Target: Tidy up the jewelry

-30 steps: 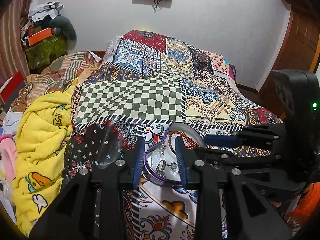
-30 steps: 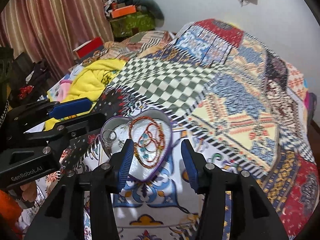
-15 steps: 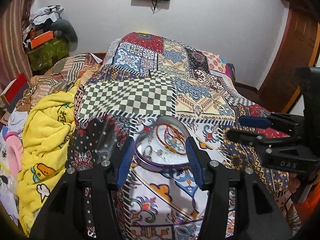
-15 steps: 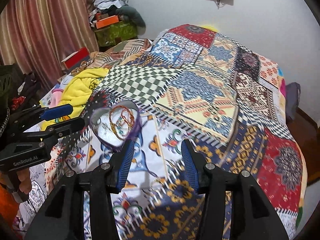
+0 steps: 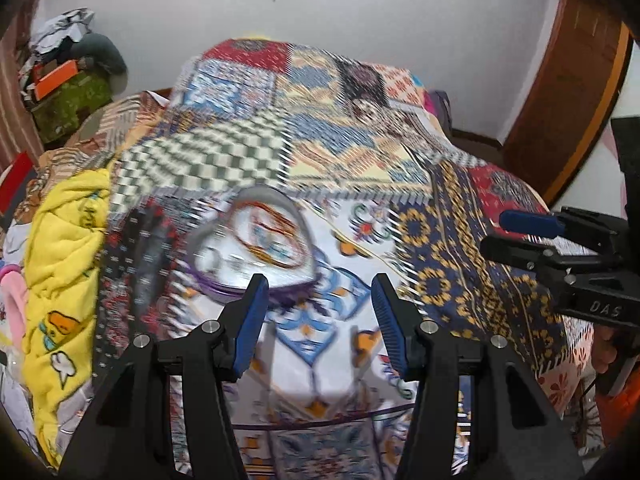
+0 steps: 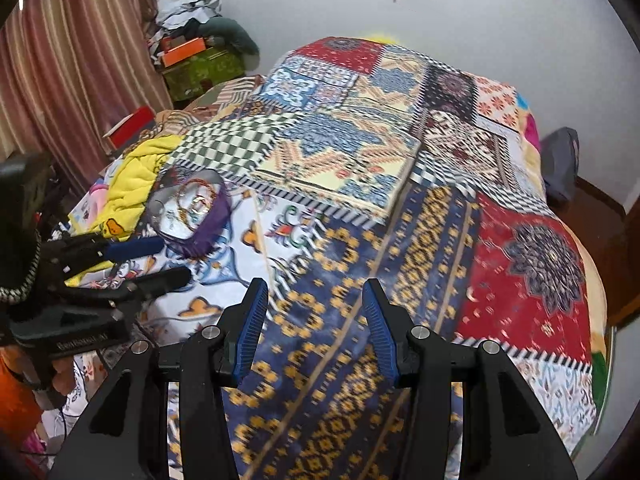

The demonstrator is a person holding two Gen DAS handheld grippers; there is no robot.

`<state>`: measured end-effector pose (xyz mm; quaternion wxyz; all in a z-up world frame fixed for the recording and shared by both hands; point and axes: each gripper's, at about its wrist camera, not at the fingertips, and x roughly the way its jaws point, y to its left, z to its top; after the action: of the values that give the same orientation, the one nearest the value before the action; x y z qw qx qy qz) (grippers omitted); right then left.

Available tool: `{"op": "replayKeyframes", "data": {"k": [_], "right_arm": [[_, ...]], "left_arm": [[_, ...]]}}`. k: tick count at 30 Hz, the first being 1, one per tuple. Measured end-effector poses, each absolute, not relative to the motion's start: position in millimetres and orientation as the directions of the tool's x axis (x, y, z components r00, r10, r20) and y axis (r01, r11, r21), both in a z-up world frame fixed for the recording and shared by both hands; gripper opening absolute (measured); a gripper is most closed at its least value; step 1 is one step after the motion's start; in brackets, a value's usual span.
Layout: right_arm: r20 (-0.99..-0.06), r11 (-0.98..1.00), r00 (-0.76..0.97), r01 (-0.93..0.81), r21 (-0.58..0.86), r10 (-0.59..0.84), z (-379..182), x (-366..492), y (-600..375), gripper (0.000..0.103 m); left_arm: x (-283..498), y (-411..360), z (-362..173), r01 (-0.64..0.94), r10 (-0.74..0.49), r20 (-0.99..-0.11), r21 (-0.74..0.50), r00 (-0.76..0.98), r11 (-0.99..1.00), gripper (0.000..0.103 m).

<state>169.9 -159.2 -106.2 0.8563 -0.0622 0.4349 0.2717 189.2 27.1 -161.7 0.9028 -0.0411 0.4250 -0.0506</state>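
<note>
Left tool (image 5: 316, 312) widened, apparently clear of heart box (image 5: 250, 240).

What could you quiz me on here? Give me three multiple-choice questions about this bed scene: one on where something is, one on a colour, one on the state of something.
1. Where does the heart-shaped tin sit?
A. on the patchwork bedspread
B. on the floor
C. between the fingers of one gripper

2. What colour is the blanket bunched at the bed's edge?
A. green
B. yellow
C. white

3. What is the state of the left gripper?
A. clamped on the tin
B. clamped on a bangle
C. open, with nothing between its fingers

Answers: 1 A, the tin rests on the printed cloth beyond both grippers. 2 B, it is bright yellow with cartoon prints. 3 C, only bedspread shows in the gap between its blue pads.
</note>
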Motion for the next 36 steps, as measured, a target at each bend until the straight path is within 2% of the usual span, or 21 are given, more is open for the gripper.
{"op": "replayKeyframes", "data": {"k": [10, 13, 17, 22, 24, 26, 36], "right_arm": [[-0.801, 0.866, 0.439, -0.465, 0.185, 0.407, -129.9, 176.0, -190.5, 0.045], [-0.805, 0.866, 0.429, -0.46, 0.197, 0.411, -135.1, 176.8, -191.8, 0.045], [-0.806, 0.862, 0.42, -0.464, 0.203, 0.416, -139.2, 177.0, -190.8, 0.045], [-0.805, 0.862, 0.426, -0.468, 0.195, 0.413, -137.9, 173.9, -187.5, 0.045], [-0.804, 0.861, 0.428, -0.472, 0.189, 0.412, -136.4, 171.9, -186.3, 0.045], [-0.805, 0.862, 0.434, -0.474, 0.177, 0.404, -134.9, 170.5, -184.8, 0.045], [-0.805, 0.865, 0.455, -0.483, 0.136, 0.381, -126.4, 171.0, -174.0, 0.045]], "left_arm": [[210.1, -24.8, -204.2, 0.164, -0.254, -0.812, -0.197, 0.525, 0.967, 0.052], [216.6, -33.9, -215.7, 0.177, -0.26, -0.829, -0.197, 0.496, 0.964, 0.037], [220.7, -40.7, -224.2, 0.184, -0.253, -0.83, -0.184, 0.497, 0.965, 0.037], [220.9, -57.2, -229.1, 0.216, -0.195, -0.837, -0.095, 0.511, 0.972, 0.035], [220.9, -61.2, -229.3, 0.217, -0.179, -0.837, -0.074, 0.517, 0.973, 0.029], [222.4, -60.3, -229.7, 0.21, -0.172, -0.838, -0.07, 0.519, 0.975, 0.018], [217.0, -40.7, -222.8, 0.175, -0.232, -0.822, -0.163, 0.52, 0.971, 0.018]]}}
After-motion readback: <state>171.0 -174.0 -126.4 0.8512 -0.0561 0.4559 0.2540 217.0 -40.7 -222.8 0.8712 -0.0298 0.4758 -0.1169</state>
